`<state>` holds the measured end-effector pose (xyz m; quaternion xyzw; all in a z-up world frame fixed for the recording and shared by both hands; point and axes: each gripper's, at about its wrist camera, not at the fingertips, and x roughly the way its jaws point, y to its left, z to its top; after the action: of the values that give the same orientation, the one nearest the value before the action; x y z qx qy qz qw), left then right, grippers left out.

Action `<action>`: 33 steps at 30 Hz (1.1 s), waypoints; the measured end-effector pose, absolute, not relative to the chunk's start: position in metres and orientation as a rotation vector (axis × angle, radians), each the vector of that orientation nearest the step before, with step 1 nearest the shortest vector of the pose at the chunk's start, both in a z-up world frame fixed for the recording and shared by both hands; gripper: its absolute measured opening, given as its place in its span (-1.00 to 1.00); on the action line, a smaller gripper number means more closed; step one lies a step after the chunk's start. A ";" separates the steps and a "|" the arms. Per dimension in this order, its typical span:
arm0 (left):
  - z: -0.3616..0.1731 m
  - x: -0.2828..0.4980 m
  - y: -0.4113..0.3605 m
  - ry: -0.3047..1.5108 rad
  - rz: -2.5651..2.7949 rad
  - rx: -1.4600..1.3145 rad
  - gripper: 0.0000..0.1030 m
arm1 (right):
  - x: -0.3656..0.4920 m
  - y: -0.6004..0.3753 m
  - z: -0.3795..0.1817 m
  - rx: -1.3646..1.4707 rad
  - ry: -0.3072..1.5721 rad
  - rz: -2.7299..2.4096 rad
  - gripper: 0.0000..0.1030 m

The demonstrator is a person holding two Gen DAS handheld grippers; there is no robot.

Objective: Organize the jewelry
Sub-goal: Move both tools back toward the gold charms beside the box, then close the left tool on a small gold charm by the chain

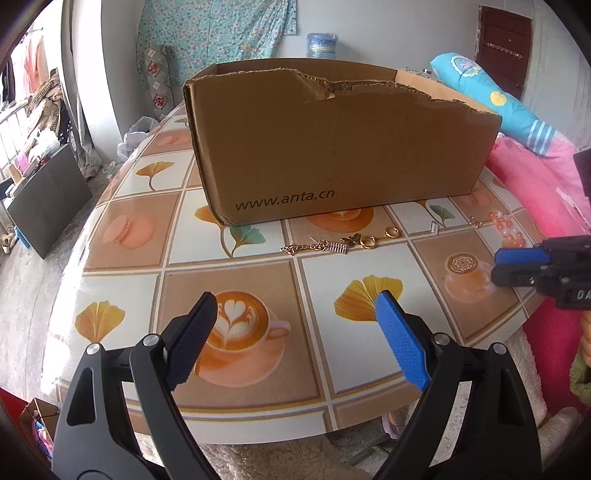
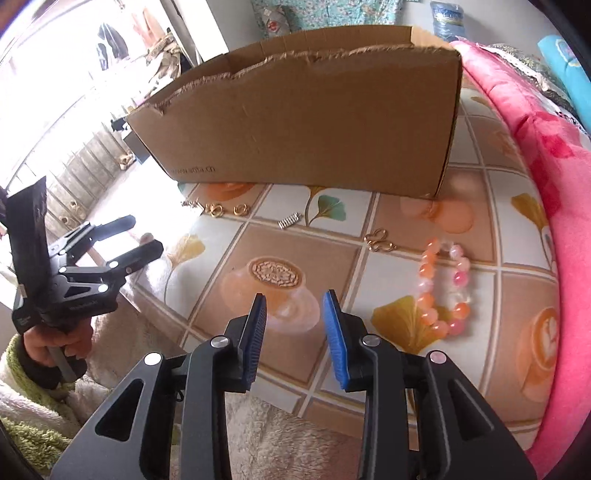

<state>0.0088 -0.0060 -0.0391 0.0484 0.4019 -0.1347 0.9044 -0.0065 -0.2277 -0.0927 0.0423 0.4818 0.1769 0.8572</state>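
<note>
Right gripper (image 2: 294, 338) part-open, empty, above the bench (image 2: 295, 254); bead bracelet (image 2: 445, 286) lies just right. Left gripper (image 1: 295, 339) wide, empty. Approach step; next: shift right, straddle beads, then cardboard box (image 2: 306, 122).

A round table (image 1: 122, 280) fills the middle of the room, its top printed with squares of coffee cups, macarons and ginkgo leaves. Behind it a pale wall (image 1: 388, 33) carries a hanging teal floral cloth (image 1: 218, 29), with a blue water jug (image 1: 322, 45) standing at its foot. A dark red door (image 1: 504, 48) is at the far right. A pink blanket (image 2: 532, 155) and a turquoise bolster (image 1: 495, 96) lie heaped along the table's right side. To the left, strong daylight washes over a grey concrete floor (image 1: 26, 266), a dark flat panel (image 1: 48, 199) and hung clothes (image 1: 33, 62).
</note>
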 end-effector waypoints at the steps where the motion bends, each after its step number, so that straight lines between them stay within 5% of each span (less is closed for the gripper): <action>1: -0.039 0.009 -0.007 0.827 -0.284 0.101 0.62 | -0.007 -0.227 -0.092 0.091 0.992 0.366 -0.38; 4: -0.036 0.011 -0.009 0.807 -0.306 0.096 0.58 | -0.004 -0.230 -0.093 0.099 0.984 0.345 -0.38; 13: -0.034 0.036 -0.018 0.789 -0.328 0.151 -0.12 | 0.010 -0.249 -0.094 0.143 0.954 0.283 -0.38; 24: -0.045 0.065 -0.019 0.864 -0.393 0.241 -0.40 | 0.012 -0.253 -0.097 0.182 0.928 0.290 -0.38; 27: -0.045 0.070 -0.020 0.877 -0.418 0.244 -0.67 | 0.012 -0.255 -0.097 0.192 0.923 0.294 -0.38; 28: -0.045 0.071 -0.021 0.881 -0.417 0.253 -0.91 | 0.012 -0.255 -0.097 0.194 0.922 0.295 -0.38; 33: -0.043 0.068 -0.018 0.900 -0.415 0.229 -0.95 | 0.010 -0.258 -0.097 0.210 0.914 0.298 -0.38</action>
<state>0.0680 -0.0185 -0.0434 0.1099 0.4309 -0.1984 0.8734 0.0096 -0.2578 -0.0970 0.1007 0.4389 0.1429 0.8814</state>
